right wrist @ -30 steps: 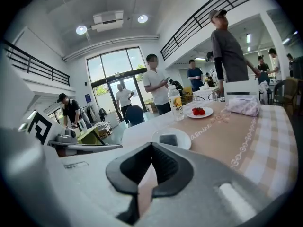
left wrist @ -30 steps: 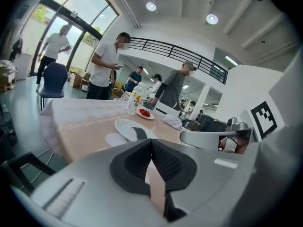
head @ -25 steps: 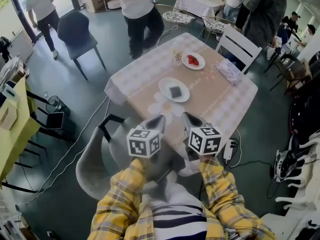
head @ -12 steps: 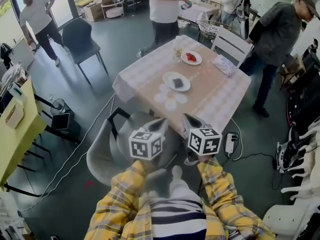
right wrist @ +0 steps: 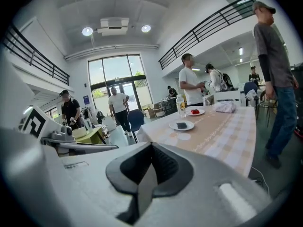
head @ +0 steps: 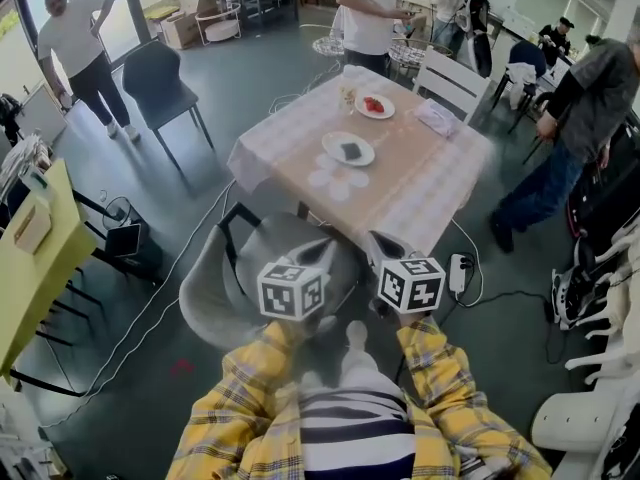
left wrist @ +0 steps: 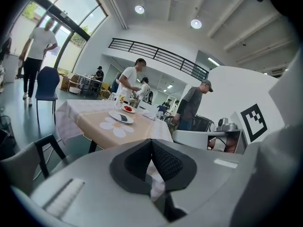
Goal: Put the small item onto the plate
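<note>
Room: busy café hall with a grey floor, people standing around; a grey chair [head: 225, 293] stands between the person and the table [head: 420, 188]
Tabletop: checked cloth, far from both tools, nothing on its near corner
Task's thing: the small item [head: 350, 151], dark and flat, lies in the middle of the near plate [head: 328, 146], which sits on the left half of the tabletop, back from the edge
Other things: a far plate [head: 386, 113] with red pieces stands by the far corner, and a white bag [head: 437, 118] lies at the far right edge
Claw, left: the left gripper [left wrist: 151, 144] has its jaws pressed together with nothing between them
Claw, right: the right gripper [right wrist: 151, 148] is likewise pressed together and empty
Why held so: both tools hang side by side close to the person's chest, above the chair and well apart from the table, which reads as a resting carry, not a reach
Stage: judged from how things lie, the item is on a plate already and nothing is left to place
Risk: little, since neither tool is near the crockery
</note>
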